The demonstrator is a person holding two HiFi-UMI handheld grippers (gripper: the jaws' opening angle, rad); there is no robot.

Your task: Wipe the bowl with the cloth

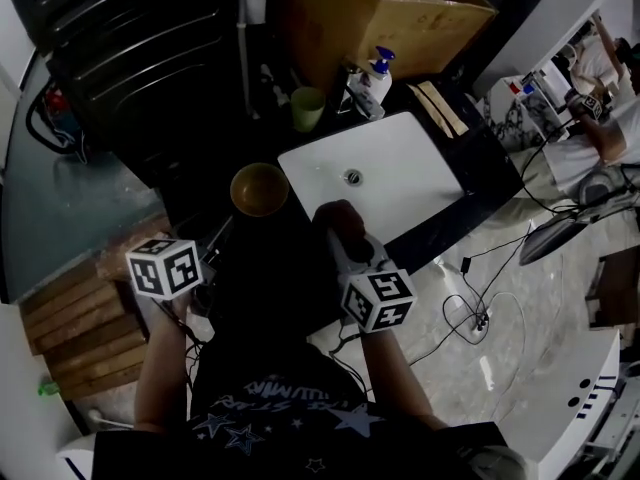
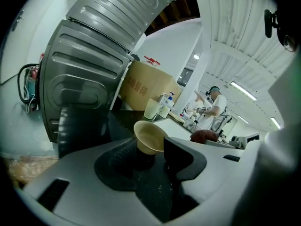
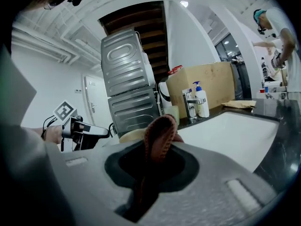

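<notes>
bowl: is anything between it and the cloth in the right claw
Nothing visible. The bowl sits on the counter beside the sink. The cloth, pinched in the right claw, hangs near its rim with nothing in the gap.

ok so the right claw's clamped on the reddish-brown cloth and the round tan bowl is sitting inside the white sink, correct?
Only the bowl's place is wrong. The head view shows the round tan bowl standing on the dark counter beside the white sink, not inside it. The right claw is indeed clamped on the reddish-brown cloth.
</notes>
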